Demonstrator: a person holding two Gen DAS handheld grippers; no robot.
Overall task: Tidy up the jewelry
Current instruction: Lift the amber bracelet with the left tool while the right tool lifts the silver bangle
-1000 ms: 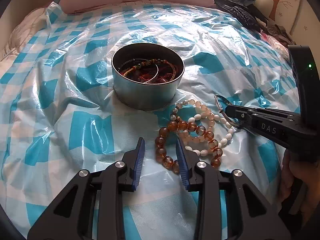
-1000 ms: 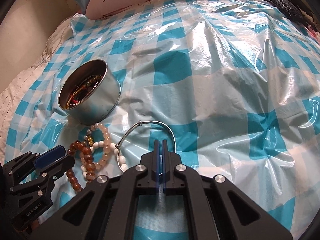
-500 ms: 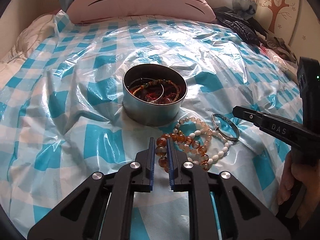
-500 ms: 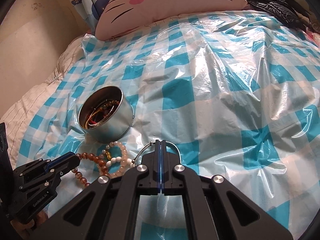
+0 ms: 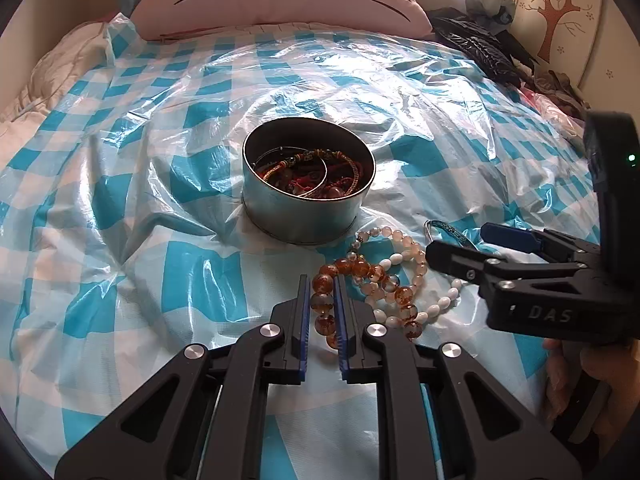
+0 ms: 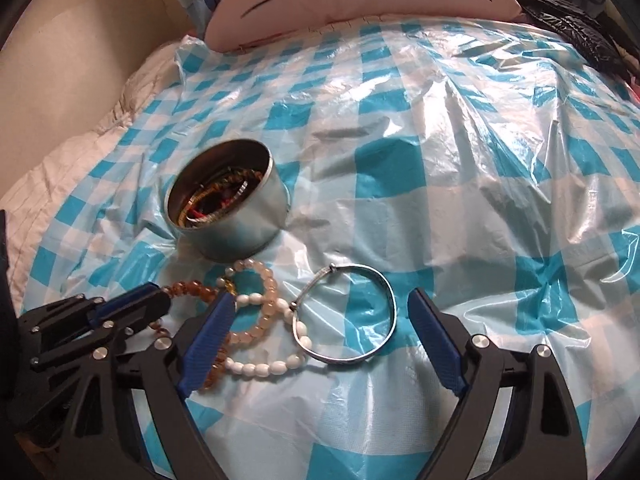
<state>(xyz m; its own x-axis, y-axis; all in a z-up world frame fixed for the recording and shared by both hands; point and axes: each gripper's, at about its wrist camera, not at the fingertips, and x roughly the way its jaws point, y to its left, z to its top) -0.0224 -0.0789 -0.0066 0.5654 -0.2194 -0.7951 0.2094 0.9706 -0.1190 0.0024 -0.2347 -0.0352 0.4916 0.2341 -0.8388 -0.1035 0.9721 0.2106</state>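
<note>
Left wrist view | left gripper (image 5: 322,286) clamped on amber bead bracelet (image 5: 362,270) beside round tin (image 5: 308,216) | right gripper (image 6: 320,312) jaws opening, silver bangle (image 6: 344,312) lying loose between them on checked plastic sheet (image 6: 460,160)

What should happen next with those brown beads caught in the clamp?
Probably lift them toward the tin. The left gripper is shut on the amber bead bracelet, which lies tangled with pale beads, so raise slowly. The right gripper is opening, pads off the silver bangle.
</note>
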